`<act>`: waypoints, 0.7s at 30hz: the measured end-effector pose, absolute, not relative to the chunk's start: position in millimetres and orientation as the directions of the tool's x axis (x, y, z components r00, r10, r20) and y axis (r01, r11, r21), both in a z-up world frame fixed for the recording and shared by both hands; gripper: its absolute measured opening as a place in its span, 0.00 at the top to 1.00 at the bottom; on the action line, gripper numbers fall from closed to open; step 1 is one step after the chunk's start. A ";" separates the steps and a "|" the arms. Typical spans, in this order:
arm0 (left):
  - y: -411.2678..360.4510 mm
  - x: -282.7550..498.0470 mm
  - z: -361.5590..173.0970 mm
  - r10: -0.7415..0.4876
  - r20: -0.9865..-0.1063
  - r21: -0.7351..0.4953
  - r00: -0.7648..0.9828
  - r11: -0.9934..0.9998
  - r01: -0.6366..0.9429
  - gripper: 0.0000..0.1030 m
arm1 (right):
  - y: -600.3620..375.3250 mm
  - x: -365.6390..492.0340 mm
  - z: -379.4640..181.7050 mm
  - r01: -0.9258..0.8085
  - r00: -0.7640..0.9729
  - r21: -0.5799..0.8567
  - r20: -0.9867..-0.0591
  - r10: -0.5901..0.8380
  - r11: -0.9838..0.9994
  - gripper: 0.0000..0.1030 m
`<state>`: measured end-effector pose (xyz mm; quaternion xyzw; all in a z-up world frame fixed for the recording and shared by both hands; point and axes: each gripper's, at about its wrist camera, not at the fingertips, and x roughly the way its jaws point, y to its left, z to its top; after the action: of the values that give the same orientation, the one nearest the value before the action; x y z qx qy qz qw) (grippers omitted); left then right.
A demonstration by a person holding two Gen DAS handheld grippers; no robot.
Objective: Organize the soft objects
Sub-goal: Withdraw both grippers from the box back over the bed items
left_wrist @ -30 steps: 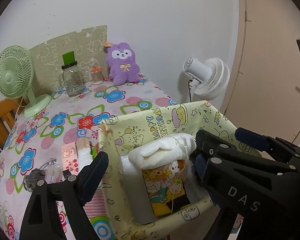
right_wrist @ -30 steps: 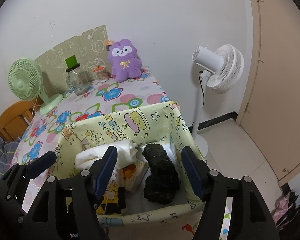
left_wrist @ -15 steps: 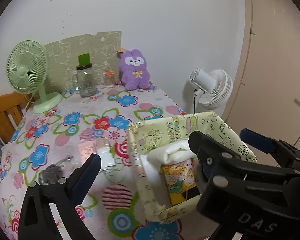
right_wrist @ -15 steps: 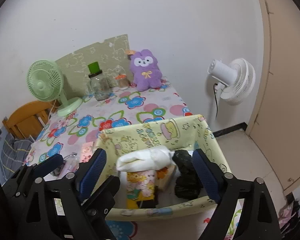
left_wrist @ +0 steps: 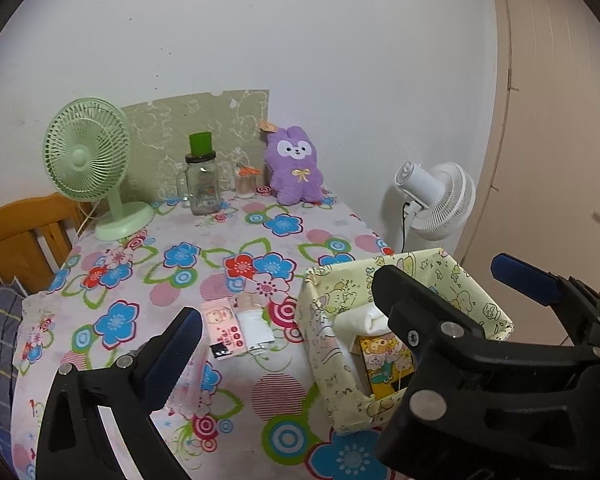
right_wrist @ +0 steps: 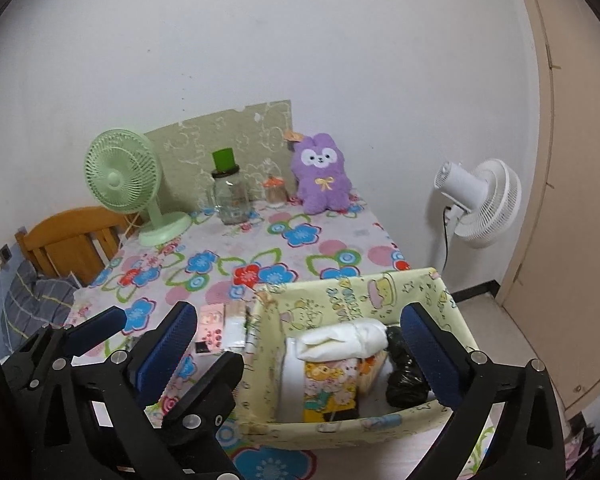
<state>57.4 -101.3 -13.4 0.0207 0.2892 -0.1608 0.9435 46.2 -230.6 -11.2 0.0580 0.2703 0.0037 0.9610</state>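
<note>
A yellow cartoon-print box (right_wrist: 360, 292) stands at the table's near right corner. In it lie a rolled white cloth (right_wrist: 340, 338), a cartoon-printed pack (right_wrist: 328, 384) and a black bundle (right_wrist: 404, 376). My right gripper (right_wrist: 298, 312) hovers before the box, its jaws opening, with nothing between the pads. My left gripper (left_wrist: 300, 316) is open and empty beside the box (left_wrist: 340, 360), over the table. One right-gripper finger (left_wrist: 428, 320) hides my left gripper's right finger there. A purple plush rabbit (left_wrist: 296, 168) sits against the far wall.
On the flowered tablecloth (left_wrist: 220, 240) stand a green desk fan (left_wrist: 88, 152), a glass jar (left_wrist: 202, 184) with a green lid and a small orange-topped pot (left_wrist: 246, 184). Pink and white packets (left_wrist: 236, 328) lie left of the box. White floor fan (right_wrist: 480, 200), wooden chair (right_wrist: 68, 240), door at right.
Both grippers have drawn back and up from the box, which now looks smaller and farther off. Both pairs of jaws have spread wider; the black bundle is no longer between the right fingers.
</note>
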 end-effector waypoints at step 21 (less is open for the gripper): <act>-55.9 41.4 -3.6 -0.228 -0.506 -0.016 0.832 0.967 0.255 0.00 | -174.4 33.4 1.9 -0.079 0.855 0.080 -0.507 0.109 0.994 0.00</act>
<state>41.4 -55.9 -3.6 0.0258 0.2611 -0.1261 0.9567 33.4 -174.4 1.9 0.0281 0.2646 0.0487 0.9627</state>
